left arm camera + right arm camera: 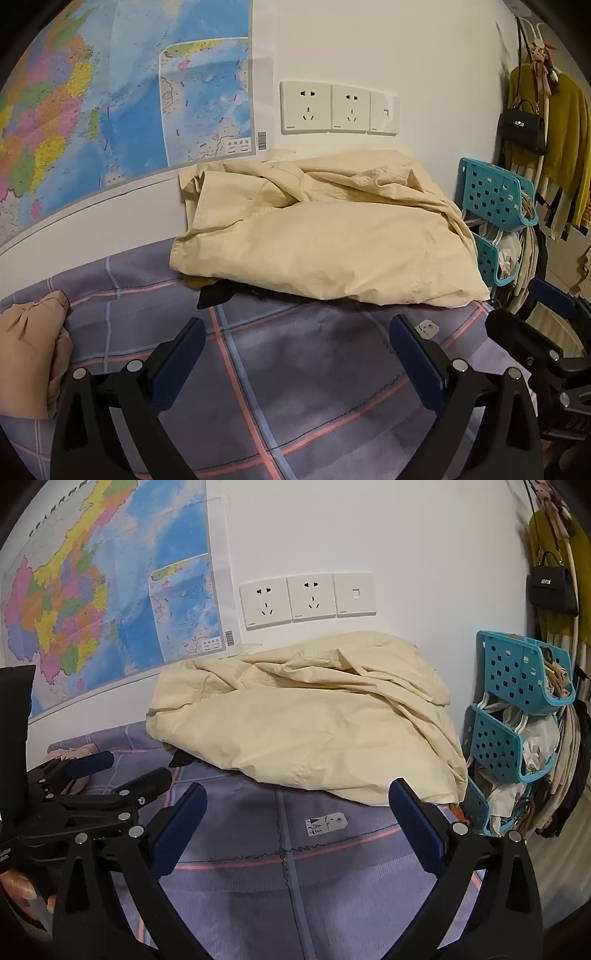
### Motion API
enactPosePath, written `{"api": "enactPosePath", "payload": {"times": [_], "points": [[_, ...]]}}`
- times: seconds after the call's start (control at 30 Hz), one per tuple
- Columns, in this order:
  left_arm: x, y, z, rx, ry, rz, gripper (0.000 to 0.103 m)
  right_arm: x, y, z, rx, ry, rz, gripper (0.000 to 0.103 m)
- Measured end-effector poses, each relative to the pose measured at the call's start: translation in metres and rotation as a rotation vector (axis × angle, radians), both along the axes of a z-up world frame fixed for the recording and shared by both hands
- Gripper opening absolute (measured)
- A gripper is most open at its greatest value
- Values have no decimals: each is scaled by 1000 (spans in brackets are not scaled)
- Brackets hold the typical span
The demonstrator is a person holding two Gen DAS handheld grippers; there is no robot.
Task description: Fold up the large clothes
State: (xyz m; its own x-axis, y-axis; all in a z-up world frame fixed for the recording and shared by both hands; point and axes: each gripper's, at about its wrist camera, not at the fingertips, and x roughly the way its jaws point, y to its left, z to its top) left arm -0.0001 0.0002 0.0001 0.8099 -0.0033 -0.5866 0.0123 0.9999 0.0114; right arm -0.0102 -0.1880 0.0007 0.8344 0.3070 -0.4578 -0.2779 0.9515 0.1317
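Cream-yellow garment lies crumpled in a heap at frame centre in both wrist views, on the purple plaid sheet and pushed up against the white wall; a dark item pokes out from under its lower-left edge. Left gripper: jaws spread wide, nothing between them, hovering over bare sheet just below the heap. Right gripper: likewise splayed and empty, near the heap's lower edge. Left view only: a folded peach-pink cloth at the left edge, well apart from the heap. Right view shows more clearly a printed label sewn on the sheet. Teal tiered basket rack stands right of the heap; wall map upper left, sockets above the garment.
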Motion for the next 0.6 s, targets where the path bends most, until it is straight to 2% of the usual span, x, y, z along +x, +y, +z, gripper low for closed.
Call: {"api": "enactPosePath", "payload": {"times": [0.6], "points": [[0, 1, -1, -6, -10, -2, 96, 1, 5, 5, -8, -11, -4, 97]]}}
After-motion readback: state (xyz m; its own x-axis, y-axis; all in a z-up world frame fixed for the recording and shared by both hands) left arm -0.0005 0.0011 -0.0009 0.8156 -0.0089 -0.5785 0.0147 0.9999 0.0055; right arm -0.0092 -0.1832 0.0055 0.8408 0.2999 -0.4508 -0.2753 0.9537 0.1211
